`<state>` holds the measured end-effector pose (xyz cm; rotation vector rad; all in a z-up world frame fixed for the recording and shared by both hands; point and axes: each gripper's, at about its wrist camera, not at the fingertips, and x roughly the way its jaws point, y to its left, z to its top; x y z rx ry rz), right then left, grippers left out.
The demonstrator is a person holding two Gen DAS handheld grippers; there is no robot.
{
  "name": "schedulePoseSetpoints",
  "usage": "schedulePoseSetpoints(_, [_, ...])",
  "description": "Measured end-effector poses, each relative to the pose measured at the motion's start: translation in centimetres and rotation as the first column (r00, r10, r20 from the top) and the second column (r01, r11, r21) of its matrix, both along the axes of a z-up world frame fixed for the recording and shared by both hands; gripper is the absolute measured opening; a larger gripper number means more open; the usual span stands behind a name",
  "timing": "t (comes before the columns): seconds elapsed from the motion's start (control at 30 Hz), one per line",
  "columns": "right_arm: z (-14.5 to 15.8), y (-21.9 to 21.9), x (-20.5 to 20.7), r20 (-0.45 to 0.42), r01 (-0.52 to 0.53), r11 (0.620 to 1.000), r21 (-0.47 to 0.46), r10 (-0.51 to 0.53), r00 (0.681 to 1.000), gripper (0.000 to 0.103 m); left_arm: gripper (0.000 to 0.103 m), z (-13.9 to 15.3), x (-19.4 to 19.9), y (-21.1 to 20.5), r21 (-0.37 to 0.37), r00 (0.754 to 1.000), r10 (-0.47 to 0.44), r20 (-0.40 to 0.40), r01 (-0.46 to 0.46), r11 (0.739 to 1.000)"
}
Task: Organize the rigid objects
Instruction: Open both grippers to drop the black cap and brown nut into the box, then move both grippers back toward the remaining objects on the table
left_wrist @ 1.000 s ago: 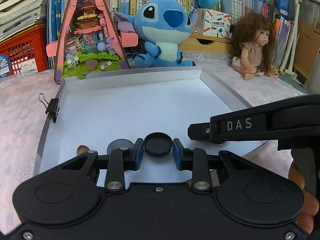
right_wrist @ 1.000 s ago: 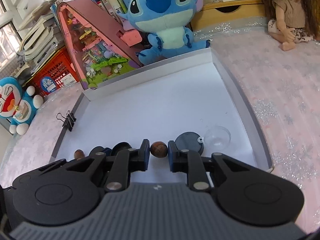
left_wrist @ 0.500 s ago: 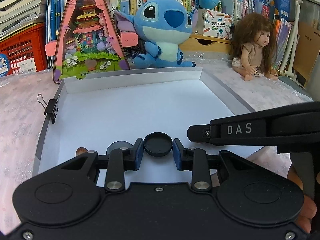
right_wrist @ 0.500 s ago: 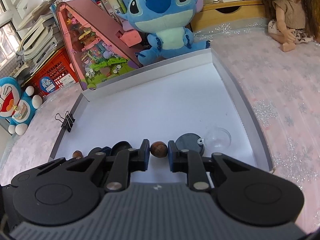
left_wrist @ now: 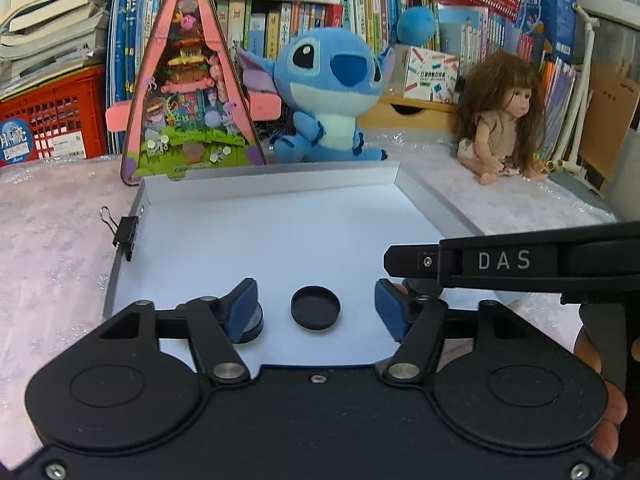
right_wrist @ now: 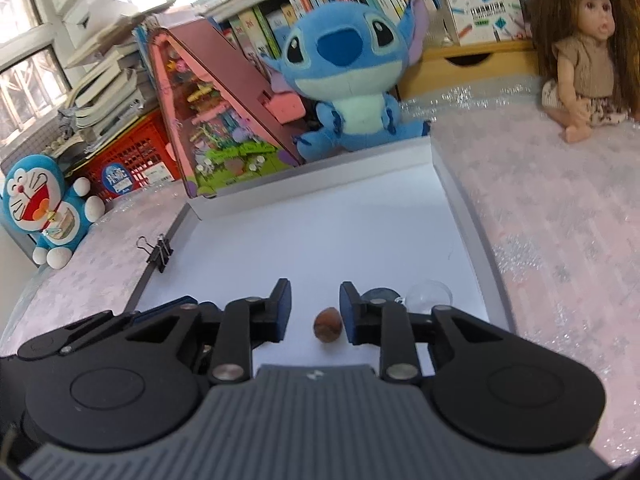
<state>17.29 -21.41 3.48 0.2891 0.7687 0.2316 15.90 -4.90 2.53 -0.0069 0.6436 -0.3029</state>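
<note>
A black round cap lies on the white tray, free between the wide-open fingers of my left gripper. A dark grey disc lies partly behind the left finger. In the right wrist view a brown nut lies on the tray between the open fingers of my right gripper, close to the right finger. A dark round lid and a clear dome lie just beyond the right finger. The right gripper's body crosses the left wrist view.
A black binder clip grips the tray's left rim. Behind the tray stand a pink triangular toy house, a blue plush and a doll. A blue-and-white plush sits at the far left.
Both grippers have opened. The left one let go of the black cap and the right one let go of the brown nut; both objects now lie on the tray.
</note>
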Motion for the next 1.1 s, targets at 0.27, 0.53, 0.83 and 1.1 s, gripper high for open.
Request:
schedulePoseSetpoints(0.27, [1.6,-0.2,-2.4,0.094,-0.036,0.998,-0.045,0.040,0.995,0.066,0.079,1.5,-2.4,0.9,0.001,0.999,-0.006,0.046,0.006,1.000])
schedulePoseSetpoints(0.53, [2.2,-0.2,-5.8,0.168,-0.067,0.990,-0.121,0.087,0.982,0.078,0.081,1.8,-5.7,2.6,-0.012,0.998,-0.013,0.061,0.014,1.000])
schedulePoseSetpoints(0.83, [1.9,0.0,-9.2,0.208,-0.078,0.983,-0.166,0.112,0.972,0.081,0.082,1.3,-9.6,3.3,0.038,0.996,-0.041,0.074,0.039,0.999])
schedulePoseSetpoints(1.1, [1.0,-0.1,-11.9,0.211,-0.099,0.979,-0.176,0.136,0.968,0.082,0.082,0.3,-12.2,4.4,0.046,0.997,-0.046,0.058,0.044,0.998])
